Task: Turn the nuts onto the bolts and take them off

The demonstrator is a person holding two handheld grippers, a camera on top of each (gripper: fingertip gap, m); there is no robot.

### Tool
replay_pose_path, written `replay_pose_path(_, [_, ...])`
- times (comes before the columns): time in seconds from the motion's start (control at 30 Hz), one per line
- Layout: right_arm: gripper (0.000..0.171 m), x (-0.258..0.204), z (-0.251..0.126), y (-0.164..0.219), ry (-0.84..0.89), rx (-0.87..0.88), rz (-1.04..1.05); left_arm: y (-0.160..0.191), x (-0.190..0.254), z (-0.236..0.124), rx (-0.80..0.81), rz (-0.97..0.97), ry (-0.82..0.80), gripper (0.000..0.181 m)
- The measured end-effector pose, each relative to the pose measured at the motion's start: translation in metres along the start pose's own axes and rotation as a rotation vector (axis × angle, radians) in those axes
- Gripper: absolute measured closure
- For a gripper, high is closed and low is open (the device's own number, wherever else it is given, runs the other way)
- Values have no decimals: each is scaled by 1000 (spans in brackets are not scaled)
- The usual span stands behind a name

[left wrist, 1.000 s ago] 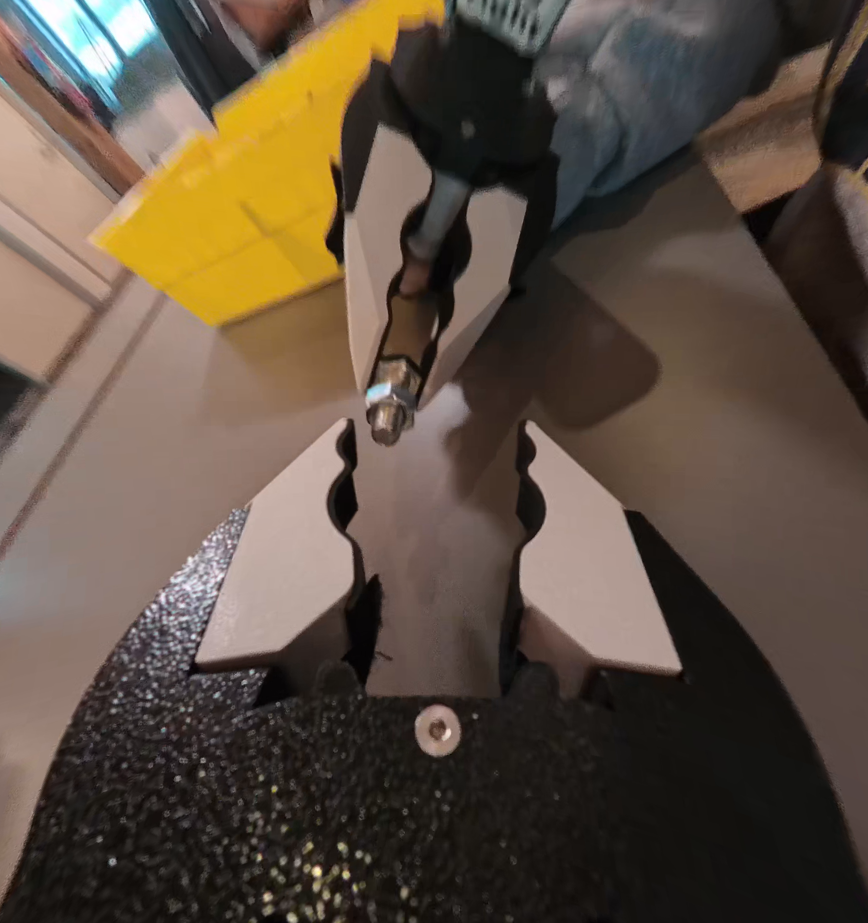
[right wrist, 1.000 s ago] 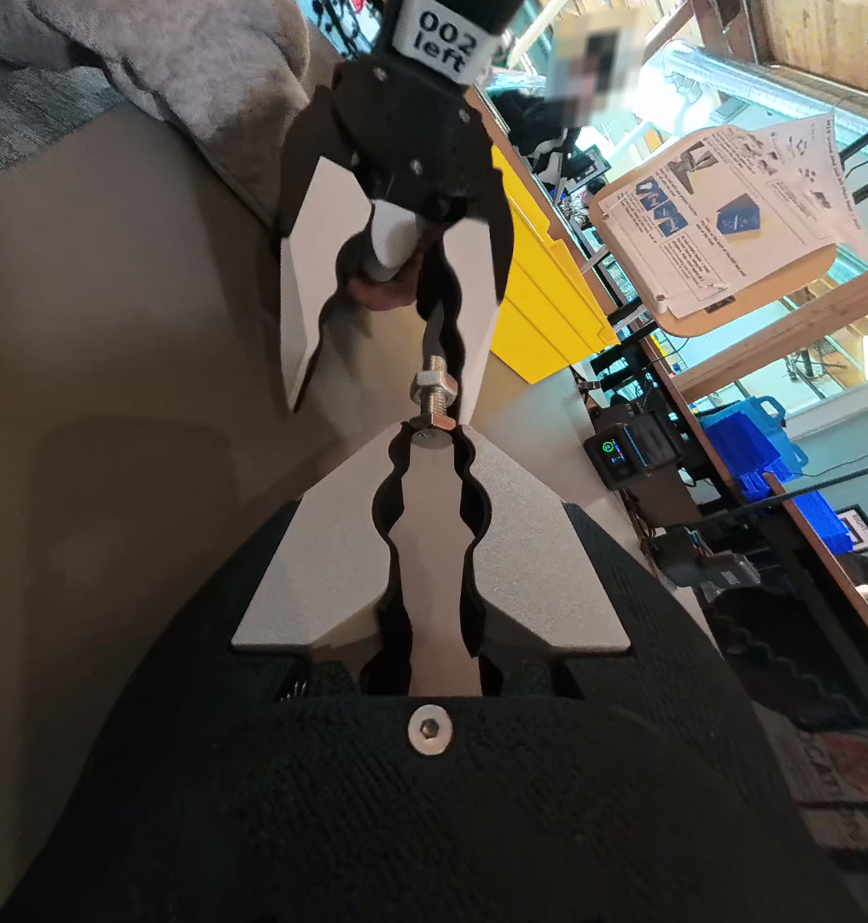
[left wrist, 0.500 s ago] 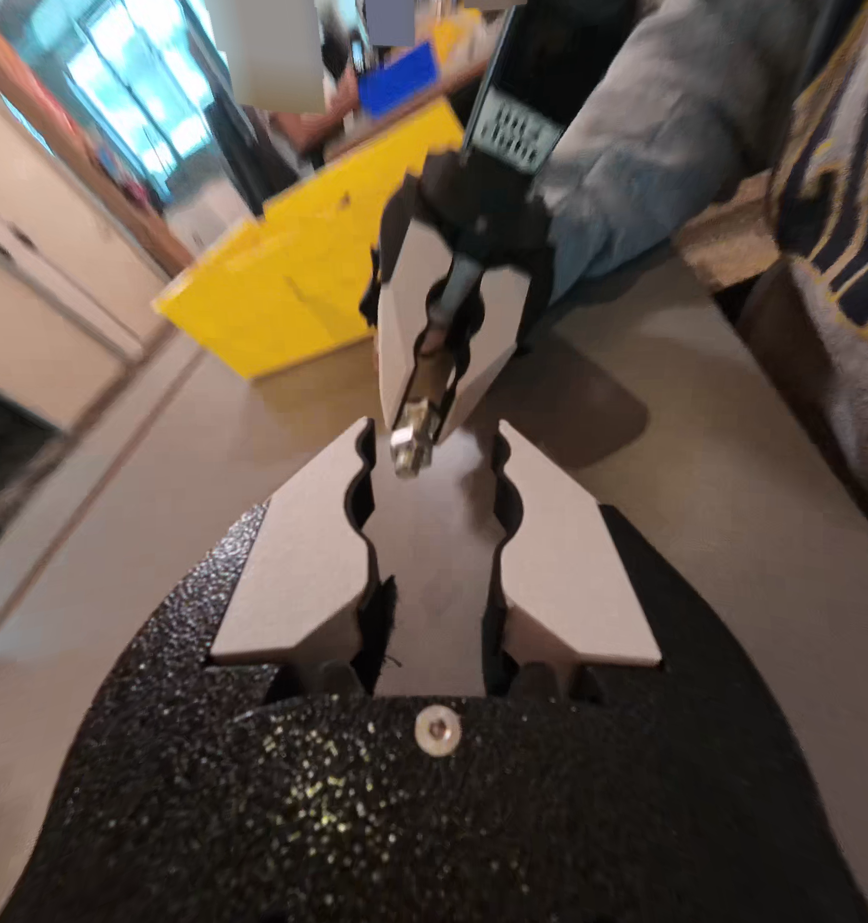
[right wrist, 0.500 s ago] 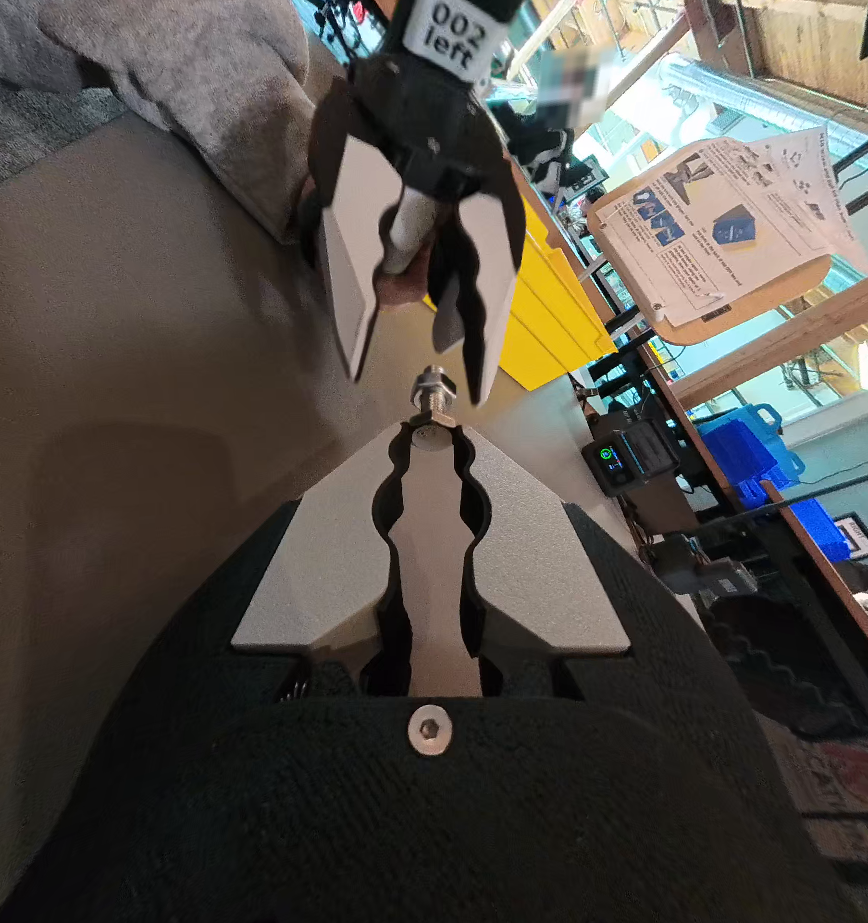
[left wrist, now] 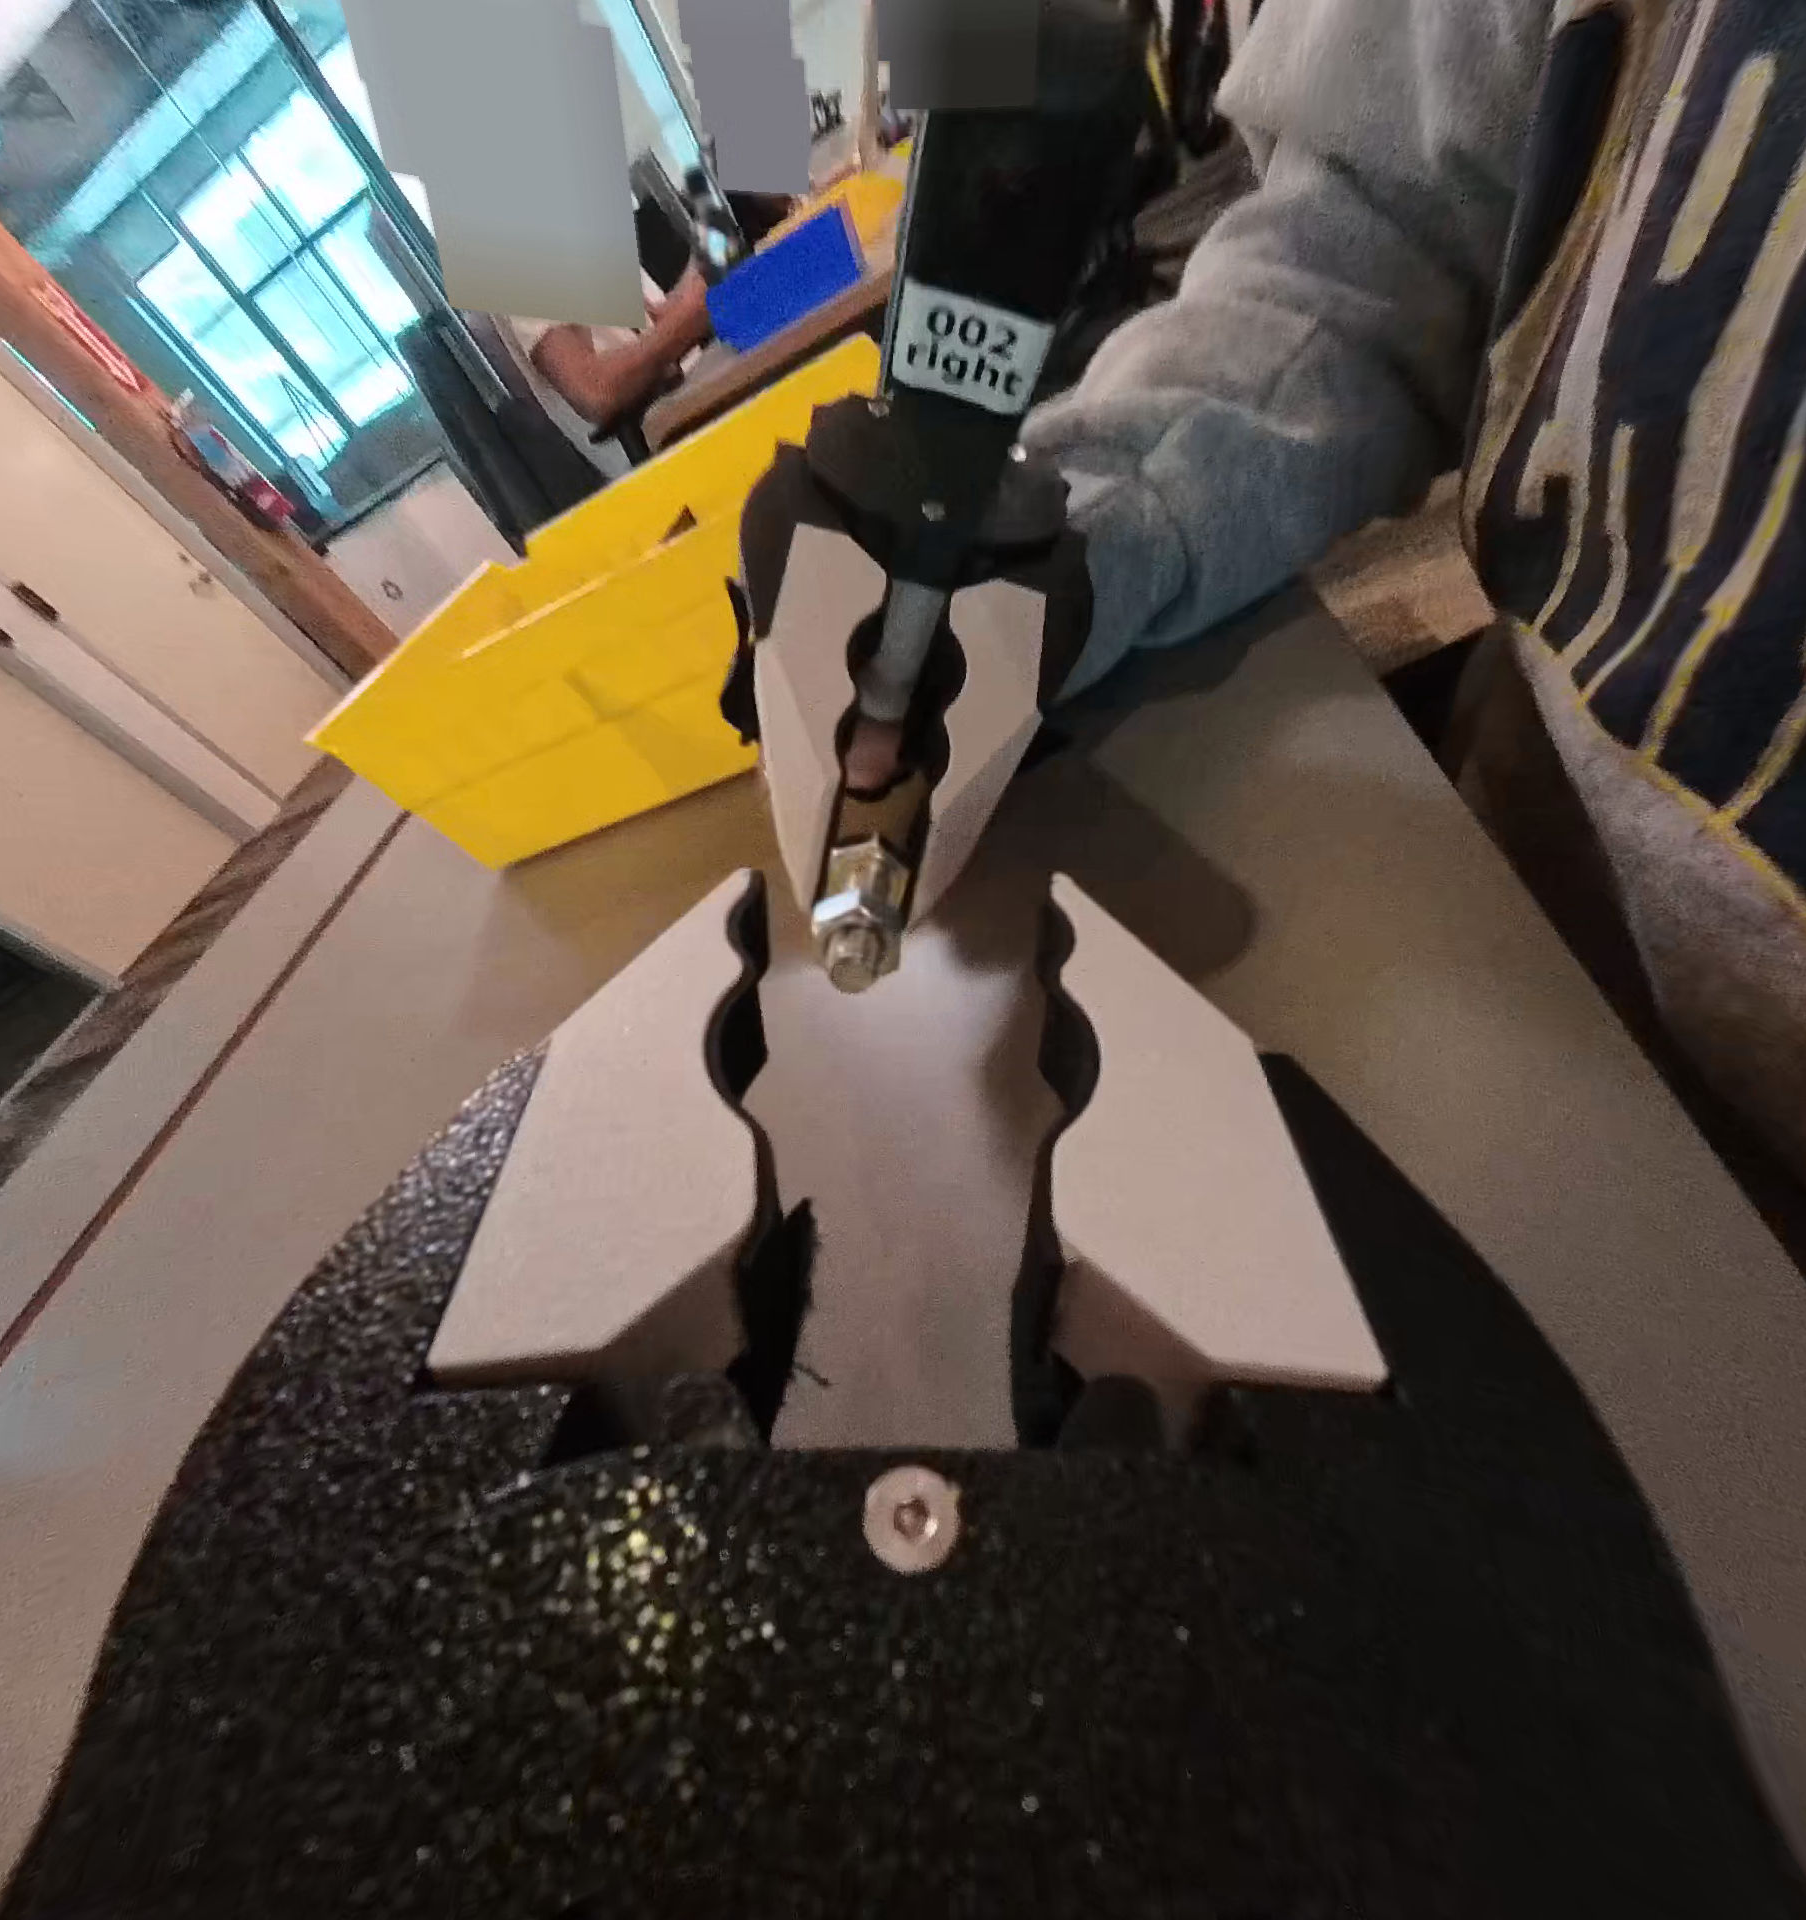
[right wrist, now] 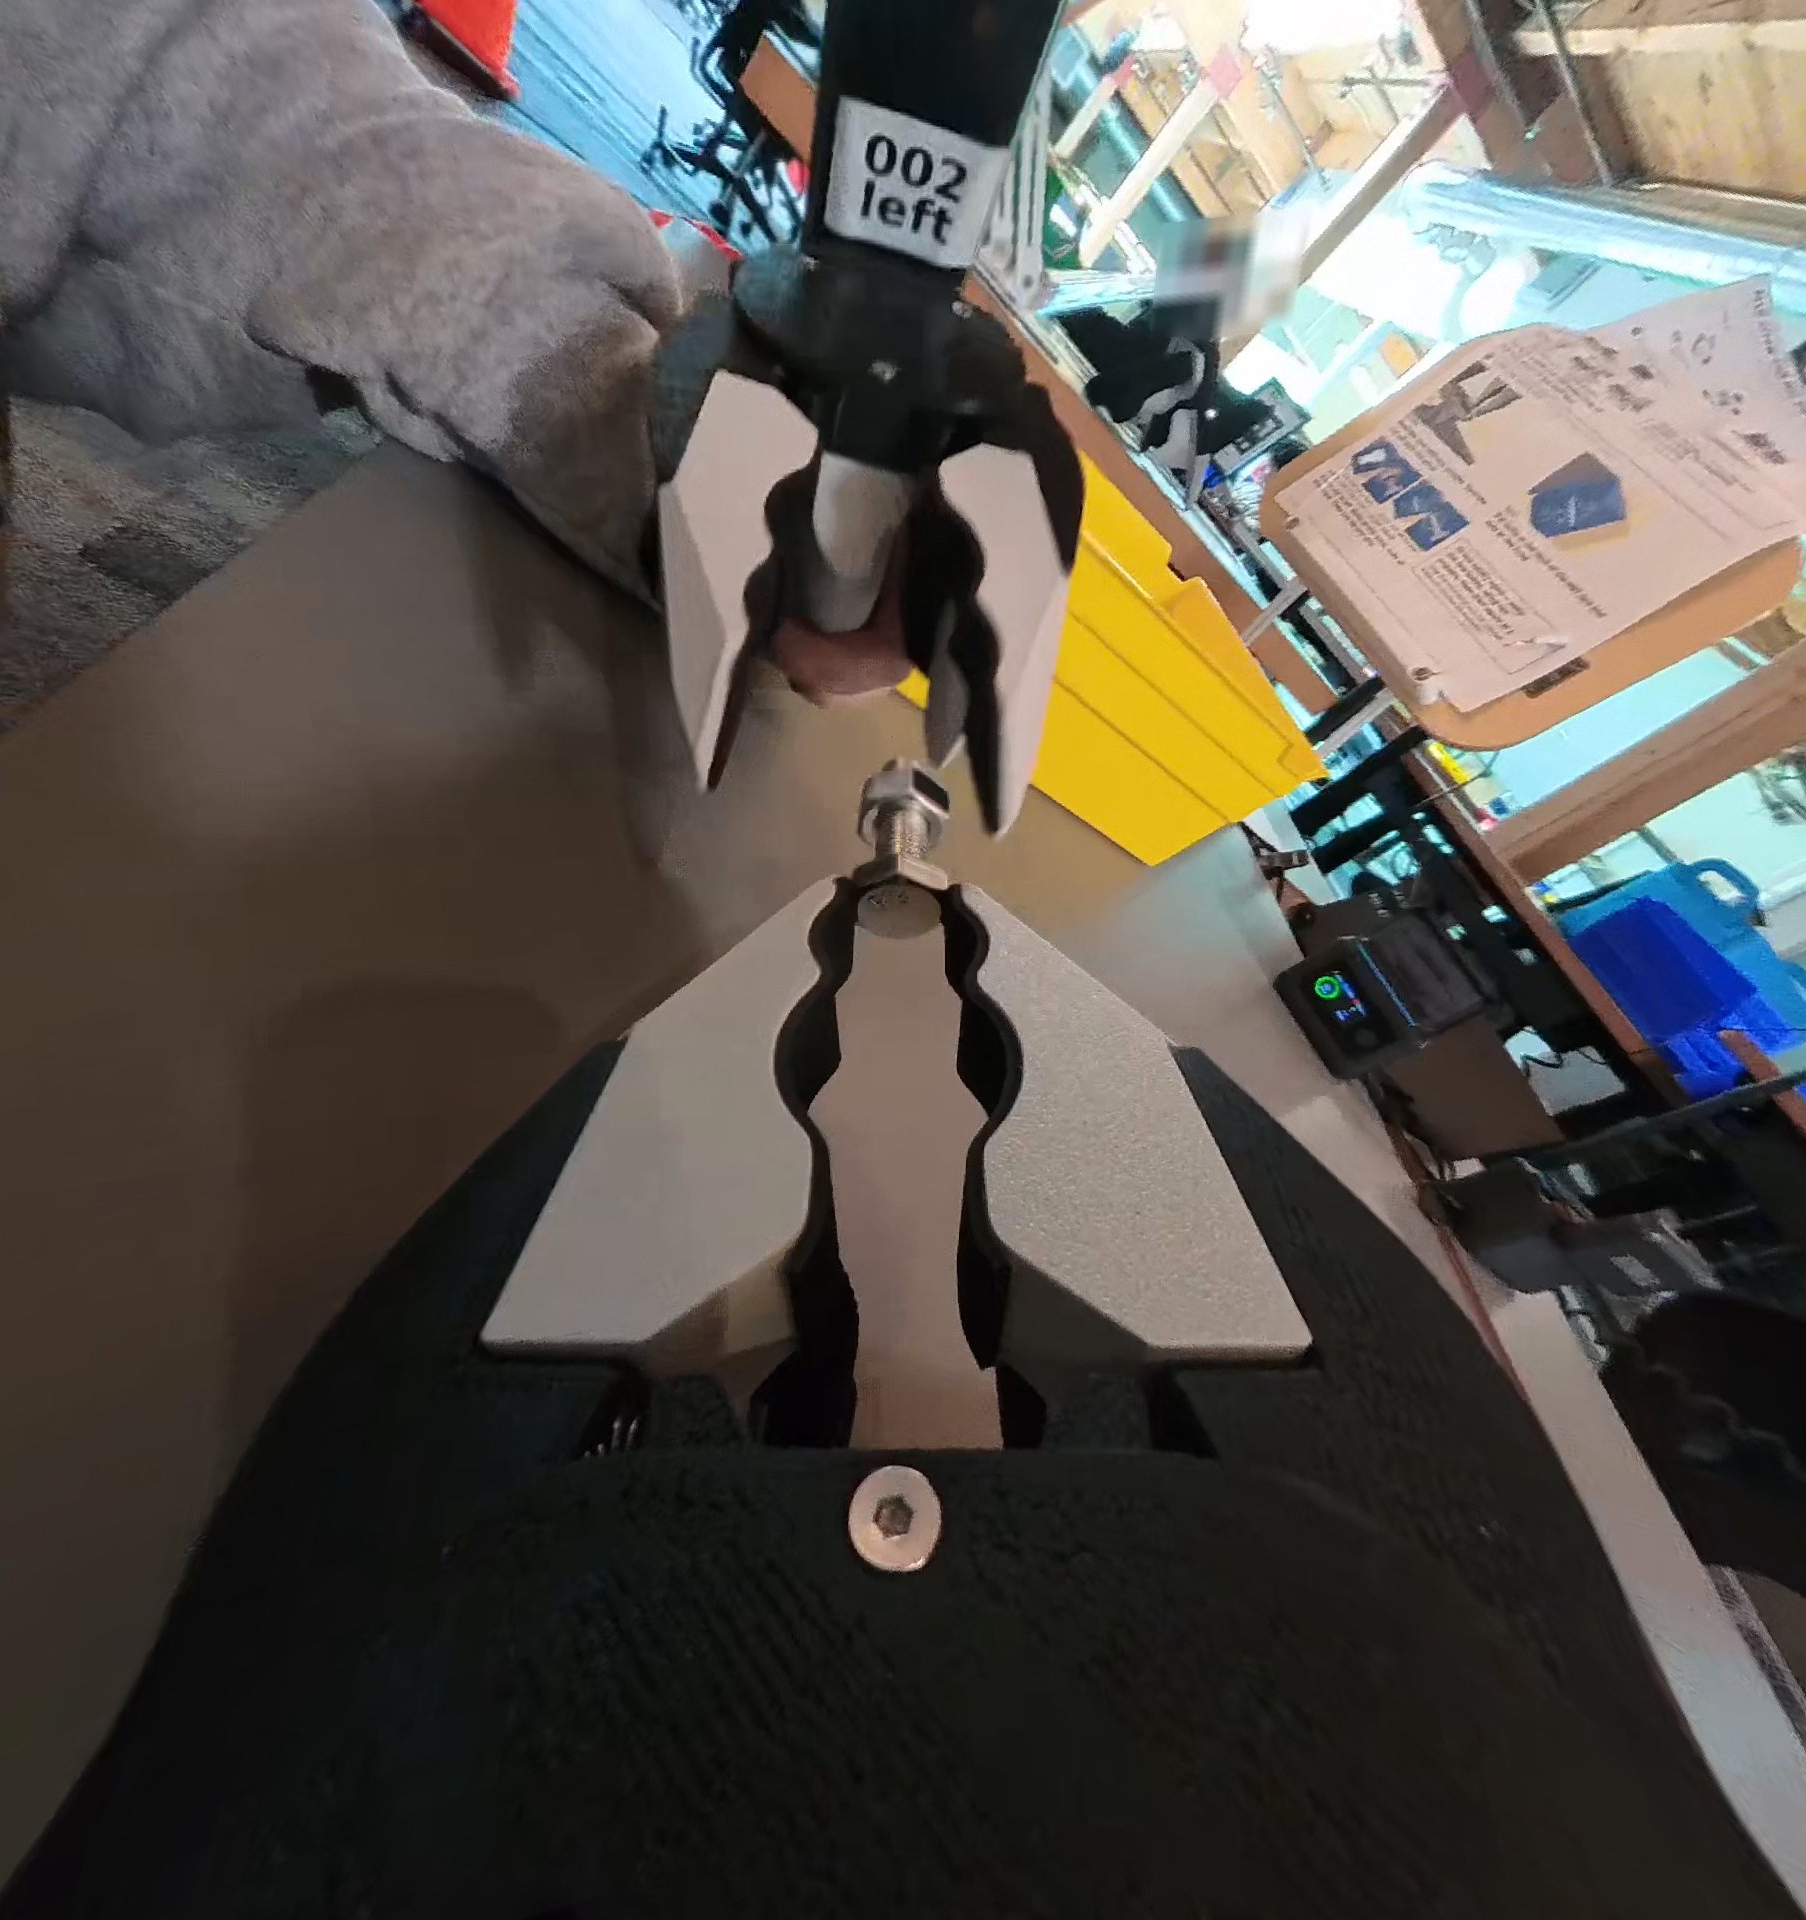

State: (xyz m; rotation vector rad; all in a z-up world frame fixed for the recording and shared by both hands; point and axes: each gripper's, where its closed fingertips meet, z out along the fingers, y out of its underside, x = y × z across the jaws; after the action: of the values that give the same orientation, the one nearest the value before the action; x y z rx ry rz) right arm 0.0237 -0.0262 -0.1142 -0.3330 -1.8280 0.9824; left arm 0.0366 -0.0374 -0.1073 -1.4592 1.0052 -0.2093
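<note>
The bolt point(right wrist: 894, 868) was a short, bright steel one with a hexagonal head and a threaded shank, and a steel hex nut point(right wrist: 904, 798) sat on the thread near the far end, with a stretch of bare thread between nut and head. In the left wrist view the same bolt point(left wrist: 857, 925) pointed toward the camera, its nut point(left wrist: 857, 916) showing a flat face and a little of the shank end poking past it.

The right gripper point(right wrist: 897, 902) was clamped on the bolt's head — the two pale finger tips pinched it from either side, and the shank stood out forward beyond them, off the tan table point(right wrist: 255, 831). The left gripper point(left wrist: 904, 914) was spread wide, its fingers point(left wrist: 639, 1132) well apart with nothing between them. Seen from the right wrist camera, the left gripper point(right wrist: 857, 790) faced the bolt end-on, its tips flanking the nut without touching it — the nut lay just at their opening.

A yellow bin point(left wrist: 587, 707) stood on the table behind, and a grey sleeve point(left wrist: 1242, 416) held the right gripper's handle.
</note>
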Motion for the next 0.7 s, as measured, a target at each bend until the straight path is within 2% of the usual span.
replay_pose_path(0.1, [155,0,0,-4,-14,13,17,-7,5,-2,49,-21,30,131])
replay_pose_path(0.23, [155,10,-8,-16,13,73,72,34,14,5,-173,-153,132,128])
replay_pose_path(0.37, [155,3,-7,-7,-44,22,66,-1,1,0,28,-117,54,124])
replay_pose_path(0.47, [155,-3,-3,-5,-77,-2,63,-16,9,-2,105,-97,81,126])
replay_pose_path(0.6, [155,9,-7,-20,-33,70,103,22,18,6,-108,-213,176,123])
replay_pose_path(0.7, [155,10,-8,-10,-41,21,100,6,8,3,-12,-204,122,121])
